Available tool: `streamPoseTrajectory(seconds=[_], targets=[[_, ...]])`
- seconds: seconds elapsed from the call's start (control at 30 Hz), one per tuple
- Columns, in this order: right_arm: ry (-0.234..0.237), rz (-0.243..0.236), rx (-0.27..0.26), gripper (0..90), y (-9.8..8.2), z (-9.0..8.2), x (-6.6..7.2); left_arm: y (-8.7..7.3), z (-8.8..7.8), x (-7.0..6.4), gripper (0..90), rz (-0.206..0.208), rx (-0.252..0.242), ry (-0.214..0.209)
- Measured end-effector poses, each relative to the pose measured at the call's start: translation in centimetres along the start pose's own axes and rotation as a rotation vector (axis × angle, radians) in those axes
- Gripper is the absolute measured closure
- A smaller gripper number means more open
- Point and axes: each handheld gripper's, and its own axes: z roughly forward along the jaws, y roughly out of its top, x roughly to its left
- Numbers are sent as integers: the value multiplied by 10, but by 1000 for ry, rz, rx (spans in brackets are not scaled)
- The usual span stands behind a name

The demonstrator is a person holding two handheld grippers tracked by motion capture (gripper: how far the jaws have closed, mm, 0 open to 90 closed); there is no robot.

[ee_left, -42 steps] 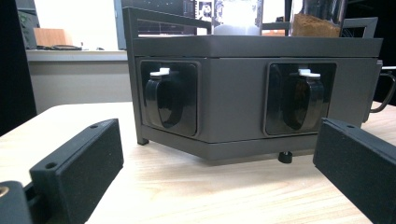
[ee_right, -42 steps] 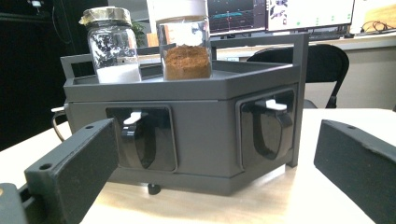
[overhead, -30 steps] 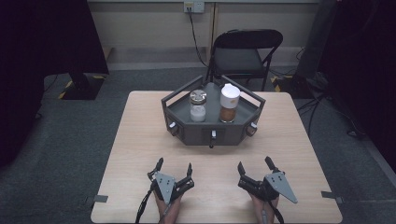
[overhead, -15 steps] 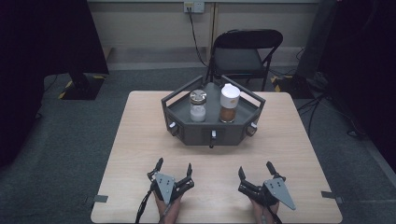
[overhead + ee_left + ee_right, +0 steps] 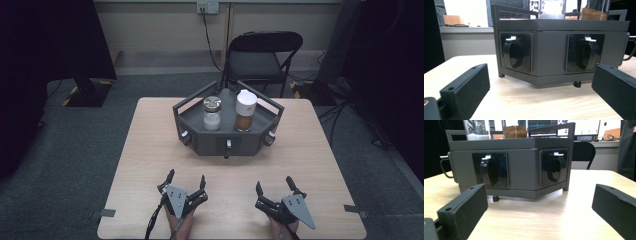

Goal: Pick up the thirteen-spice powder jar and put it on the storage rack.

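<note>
Two jars stand on the grey six-sided stand (image 5: 228, 140), which sits at the middle of the table (image 5: 150, 165) toward its far edge: a metal-lidded jar (image 5: 212, 113) of white grains at the left and a white-lidded jar (image 5: 245, 110) of brown powder at the right, just beside each other and upright. Black latches are recessed into the stand's front faces; the left gripper view shows one latch (image 5: 513, 53), the right gripper view another (image 5: 553, 167). Near the table's front edge, well apart from the stand, rest the left gripper (image 5: 185, 182) and the right gripper (image 5: 274, 185), each with jaws spread wide and holding nothing.

The step in hand is judged to be the approach to the stand. It is best done by advancing both grippers level, jaws kept apart, each squared to its own latch or jar, and closing only once the pads flank the target, so that the stand is not pushed across the table.

Compared with the frame one second earlier, the right gripper sits slightly nearer the front edge; the left gripper, stand and jars are unchanged.
</note>
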Motion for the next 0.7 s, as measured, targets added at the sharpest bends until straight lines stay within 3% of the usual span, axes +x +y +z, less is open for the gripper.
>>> streamPoseTrajectory(seconds=[0.37, 0.53, 0.7], targets=[[-12, -8, -13, 0, -5, -3, 3, 0, 0, 0, 8, -1, 0, 2], [-42, -41, -52, 0, -13, -6, 12, 0, 0, 0, 8, 0, 0, 2], [-60, -31, -54, 0, -13, -6, 14, 0, 0, 0, 8, 0, 1, 2]])
